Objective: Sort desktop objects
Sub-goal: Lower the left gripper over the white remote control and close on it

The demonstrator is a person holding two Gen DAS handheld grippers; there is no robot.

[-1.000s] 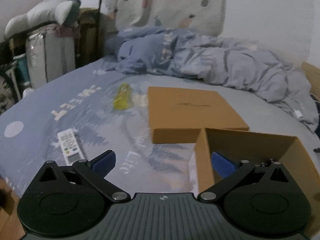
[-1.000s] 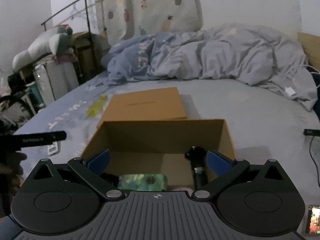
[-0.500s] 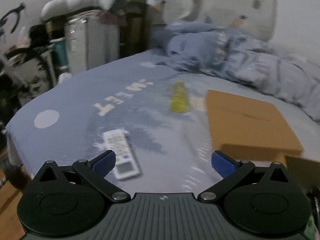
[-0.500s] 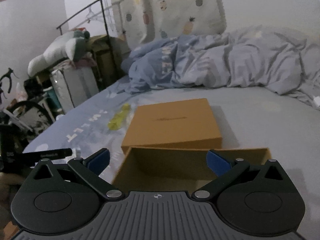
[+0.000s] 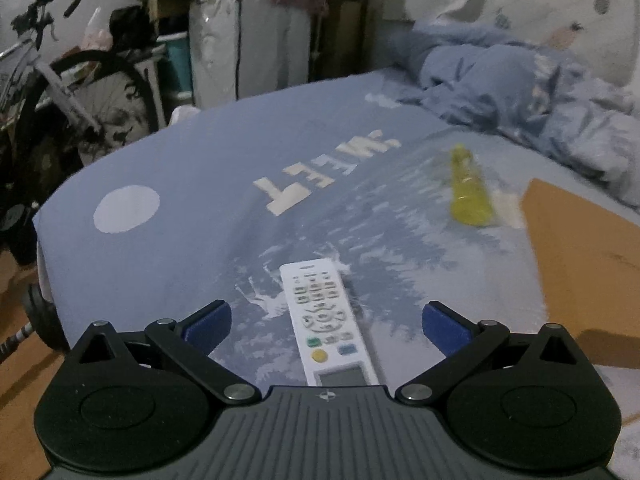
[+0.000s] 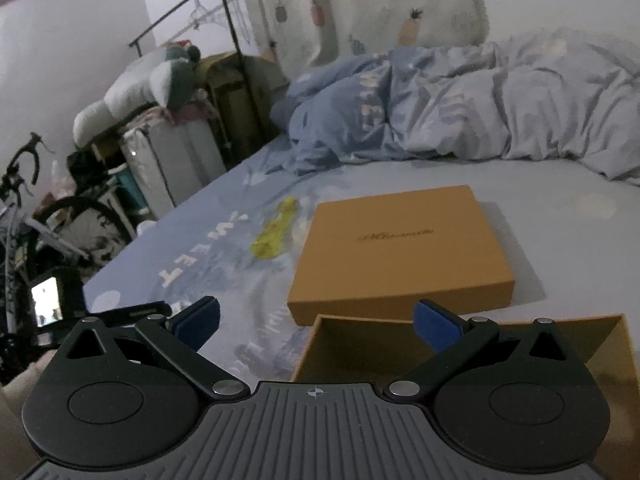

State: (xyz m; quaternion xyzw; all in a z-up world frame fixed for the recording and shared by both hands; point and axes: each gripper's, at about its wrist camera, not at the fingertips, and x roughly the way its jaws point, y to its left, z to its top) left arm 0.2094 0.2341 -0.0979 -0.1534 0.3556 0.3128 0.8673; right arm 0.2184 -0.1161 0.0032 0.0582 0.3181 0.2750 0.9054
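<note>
Left gripper (image 5: 326,318) hovering, jaws wide apart, empty. White remote (image 5: 328,320) lying on blue sheet (image 5: 180,184) between its fingers, long axis running 12 to 6. Right gripper (image 6: 316,318) spread, empty, hanging over open box (image 6: 600,344), farther away.

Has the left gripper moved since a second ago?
Yes. The left gripper swung left, away from the box lid, and now sits open over the remote.
</note>
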